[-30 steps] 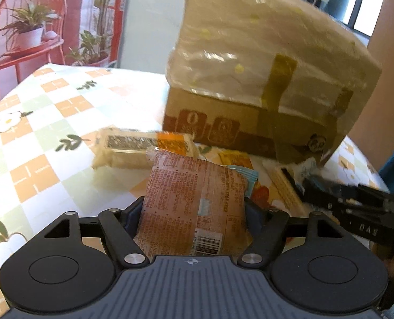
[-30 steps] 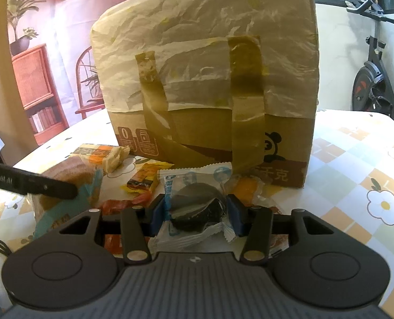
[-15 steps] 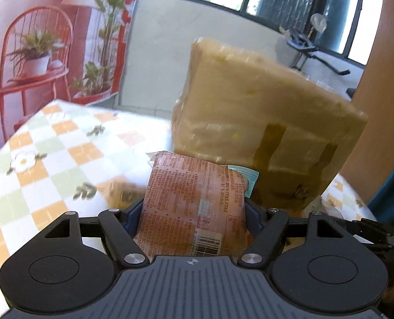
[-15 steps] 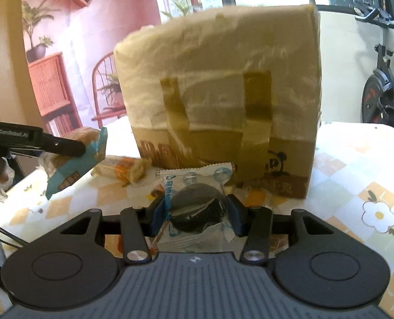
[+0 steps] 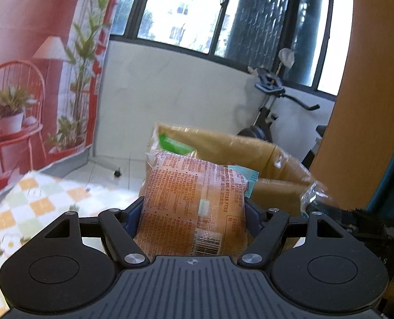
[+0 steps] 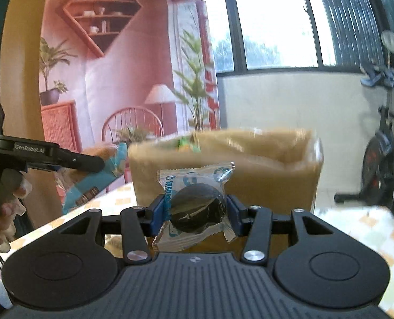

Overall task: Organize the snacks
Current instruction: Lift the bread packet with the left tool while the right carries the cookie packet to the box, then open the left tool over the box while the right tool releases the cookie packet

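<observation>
A room with dark-framed windows, a printed red backdrop and an exercise bike (image 6: 380, 156) is seen behind a table covered by a checked floral tablecloth (image 5: 24, 204). On the table a brown paper bag (image 6: 263, 175) stands upright, its open top visible in both wrist views.

The blue pads of the left gripper (image 5: 194, 212) are pressed against the sides of an orange bread packet (image 5: 194, 207), which is held upright between them, barcode toward the camera, in front of the bag's near upper edge. In the right wrist view this gripper is seen from the side, pointed toward the bag's left side, with a person's hand (image 6: 0, 212) wrapped around its handle.

The right gripper (image 6: 197, 212) is closed on a dark round cake in a clear wrapper (image 6: 197, 207), clamped at its sides and held level before the bag's front wall, near the top edge. Both grippers are carried well above the tablecloth.
</observation>
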A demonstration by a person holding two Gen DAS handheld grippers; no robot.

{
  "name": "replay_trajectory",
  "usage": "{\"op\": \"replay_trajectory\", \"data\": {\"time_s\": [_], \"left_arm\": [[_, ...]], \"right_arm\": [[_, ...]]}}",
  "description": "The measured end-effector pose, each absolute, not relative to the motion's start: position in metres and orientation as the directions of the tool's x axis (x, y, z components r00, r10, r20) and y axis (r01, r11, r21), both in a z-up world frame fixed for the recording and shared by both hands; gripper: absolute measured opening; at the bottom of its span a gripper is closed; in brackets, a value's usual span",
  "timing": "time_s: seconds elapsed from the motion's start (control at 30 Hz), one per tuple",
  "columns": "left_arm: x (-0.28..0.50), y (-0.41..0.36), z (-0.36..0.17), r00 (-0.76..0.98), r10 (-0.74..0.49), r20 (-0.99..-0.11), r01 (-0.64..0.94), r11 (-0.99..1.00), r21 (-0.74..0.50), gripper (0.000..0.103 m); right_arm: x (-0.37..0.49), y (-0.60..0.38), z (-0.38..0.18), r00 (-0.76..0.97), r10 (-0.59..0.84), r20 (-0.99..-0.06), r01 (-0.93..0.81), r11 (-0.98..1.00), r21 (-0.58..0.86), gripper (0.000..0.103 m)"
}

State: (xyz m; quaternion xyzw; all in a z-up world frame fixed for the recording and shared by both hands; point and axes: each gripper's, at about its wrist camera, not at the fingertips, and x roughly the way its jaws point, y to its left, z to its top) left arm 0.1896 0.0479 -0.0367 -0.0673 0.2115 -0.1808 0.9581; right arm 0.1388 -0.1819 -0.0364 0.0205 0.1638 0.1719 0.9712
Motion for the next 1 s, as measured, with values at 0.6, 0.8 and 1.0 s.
{"op": "replay_trajectory", "data": {"time_s": [0.6,0.8,1.0], "left_arm": [[0.32,-0.044,-0.013,0.816,-0.44,-0.373,0.399,0.898,-0.187,0.077],[0.334,-0.045,-0.027,0.78,-0.467,-0.417,0.426,0.884,-0.192,0.078],[0.332,-0.034,-0.025,0.78,-0.482,-0.4,0.441,0.876,-0.196,0.085]], "right_arm": [[0.218,-0.209,-0.002,0.918,0.234,-0.32,-0.249,0.968,-0.007,0.051],[0.239,-0.219,-0.01,0.911,0.214,-0.352,-0.236,0.972,-0.02,0.051],[0.258,-0.223,-0.017,0.905,0.212,-0.369,-0.226,0.974,0.006,0.051]]}}
